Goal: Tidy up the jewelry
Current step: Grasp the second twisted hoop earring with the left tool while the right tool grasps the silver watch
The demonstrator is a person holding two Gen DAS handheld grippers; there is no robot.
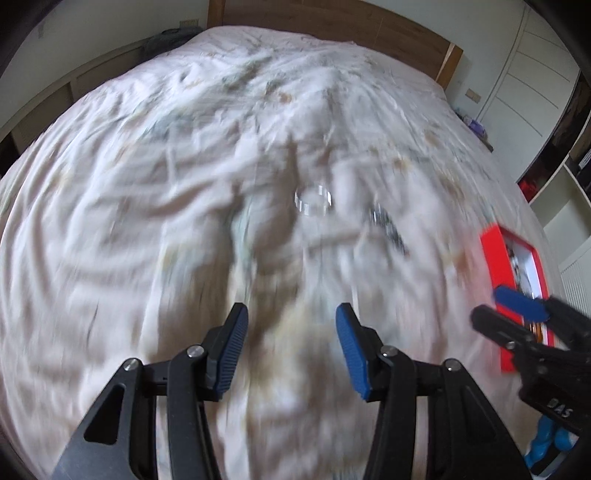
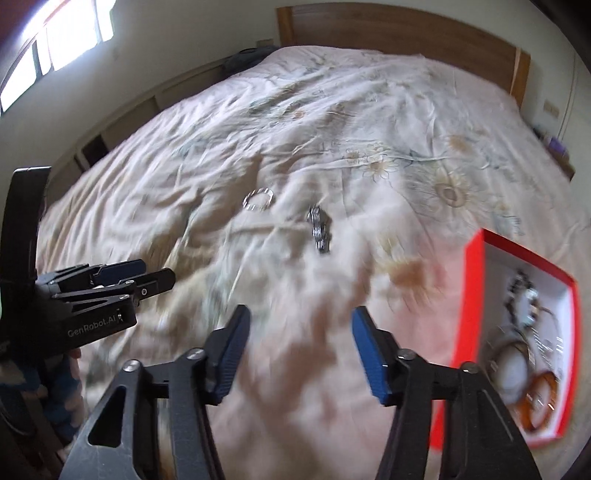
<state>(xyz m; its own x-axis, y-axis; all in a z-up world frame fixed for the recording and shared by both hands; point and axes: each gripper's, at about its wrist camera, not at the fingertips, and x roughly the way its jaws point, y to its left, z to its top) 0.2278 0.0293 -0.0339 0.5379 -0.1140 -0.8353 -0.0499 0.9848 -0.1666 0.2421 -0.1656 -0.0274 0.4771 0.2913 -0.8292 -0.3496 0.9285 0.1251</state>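
A clear ring-shaped bracelet (image 1: 313,201) (image 2: 259,199) lies on the bed. A dark silver chain bracelet (image 1: 388,226) (image 2: 320,229) lies just right of it. A red box (image 1: 495,258) (image 2: 474,273) with white inside sits at the right and holds several pieces of jewelry, among them an amber bangle (image 2: 539,402). My left gripper (image 1: 291,347) is open and empty, well short of the bracelets; it also shows at the left of the right wrist view (image 2: 147,275). My right gripper (image 2: 301,347) is open and empty; in the left wrist view it (image 1: 509,306) is over the red box.
The bed is covered by a wrinkled pale floral sheet (image 2: 332,129). A wooden headboard (image 2: 406,33) stands at the far end. White cupboard doors (image 1: 532,81) and shelves are at the right. Both views are motion-blurred.
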